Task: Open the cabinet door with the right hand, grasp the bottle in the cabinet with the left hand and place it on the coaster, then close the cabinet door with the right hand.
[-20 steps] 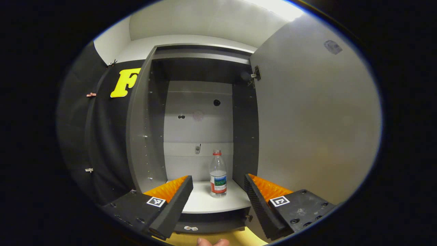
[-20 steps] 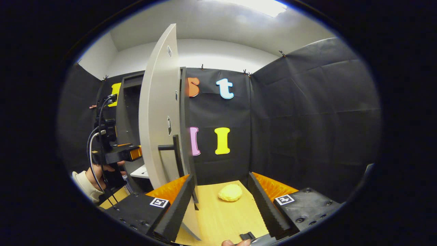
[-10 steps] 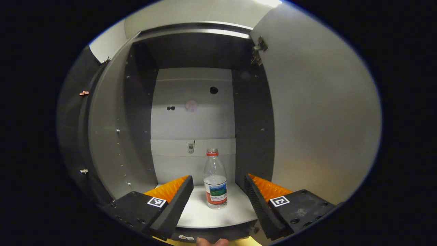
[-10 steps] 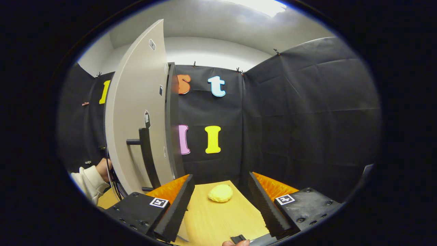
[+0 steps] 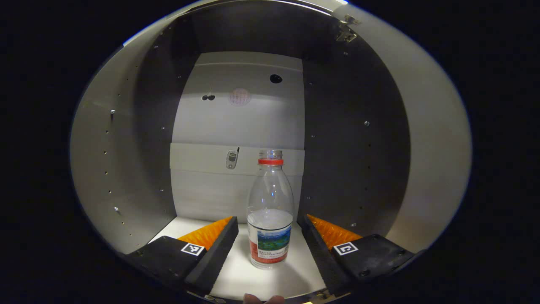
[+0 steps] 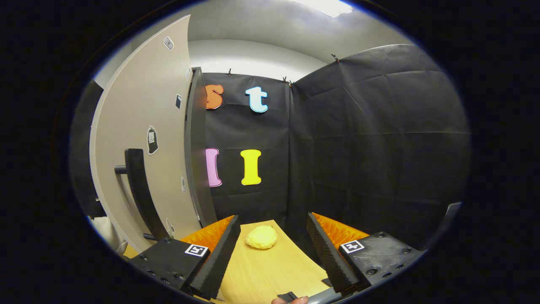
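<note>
— Grey laminate cabinet door [image 6: 139, 139] is standing swung wide, so the shelf is lying reachable?

— Yes; the clear plastic bottle [image 5: 270, 211] is standing upright there, framed between the left gripper [image 5: 270, 245] fingers, spread apart and not touching it, while the right gripper [image 6: 273, 249] is idling agape

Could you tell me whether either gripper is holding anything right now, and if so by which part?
Nothing is held. The left gripper is open, its fingers either side of the bottle without touching it. The right gripper is open above the table.
</note>
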Tool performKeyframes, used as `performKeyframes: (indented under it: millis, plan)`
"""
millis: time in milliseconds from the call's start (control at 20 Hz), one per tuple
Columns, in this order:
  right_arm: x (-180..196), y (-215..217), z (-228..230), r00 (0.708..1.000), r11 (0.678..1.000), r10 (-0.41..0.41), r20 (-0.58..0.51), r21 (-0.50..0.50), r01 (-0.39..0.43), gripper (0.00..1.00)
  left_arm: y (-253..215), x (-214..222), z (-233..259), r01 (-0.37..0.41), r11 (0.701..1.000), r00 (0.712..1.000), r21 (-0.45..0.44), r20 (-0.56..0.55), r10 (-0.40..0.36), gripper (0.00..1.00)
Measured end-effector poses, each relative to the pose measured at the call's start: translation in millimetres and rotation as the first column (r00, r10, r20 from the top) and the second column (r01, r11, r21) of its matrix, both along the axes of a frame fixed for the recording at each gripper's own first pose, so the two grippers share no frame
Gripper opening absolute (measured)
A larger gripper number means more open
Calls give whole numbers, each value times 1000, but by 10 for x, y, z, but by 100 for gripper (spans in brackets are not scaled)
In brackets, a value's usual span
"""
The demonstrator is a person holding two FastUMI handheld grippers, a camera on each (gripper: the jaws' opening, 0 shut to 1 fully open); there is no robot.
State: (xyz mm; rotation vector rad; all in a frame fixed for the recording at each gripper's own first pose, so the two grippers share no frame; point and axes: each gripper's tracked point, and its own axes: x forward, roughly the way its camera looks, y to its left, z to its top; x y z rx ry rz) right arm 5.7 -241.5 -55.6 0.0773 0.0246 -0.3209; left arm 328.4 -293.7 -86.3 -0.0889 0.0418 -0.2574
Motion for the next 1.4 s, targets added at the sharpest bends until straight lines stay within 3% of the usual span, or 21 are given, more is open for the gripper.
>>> performKeyframes:
  millis: [300, 400, 550, 900, 1150, 1400]
  plan:
    - [7, -64, -16, 1000, 1000, -27, -12, -14, 27, 98, -104, 213, -98, 21, 1000, 1000, 16, 9, -21, 95]
    - [-12, -70, -1, 999, 999, -33, -11, -12, 33, 97, -53, 220, -115, 11, 1000, 1000, 13, 14, -12, 77]
    - [-15, -18, 15, 1000, 1000, -22, -5, -7, 22, 98, 38, 58, 19, 15, 1000, 999, 17, 33, -15, 77]
    - [-40, 191, 118, 999, 1000, 19, 30, -25, -18, 98, 543, -594, 289, 10, 999, 997, 33, 73, -13, 77]
    - [-123, 270, 238, 998, 990, 19, 63, -138, -10, 97, 1031, -1150, 356, -33, 997, 995, 67, 100, 26, 76]
    - [-124, 393, 172, 998, 997, 48, 29, -65, -46, 98, 1521, -1706, 283, -67, 997, 994, 40, 93, 63, 76]
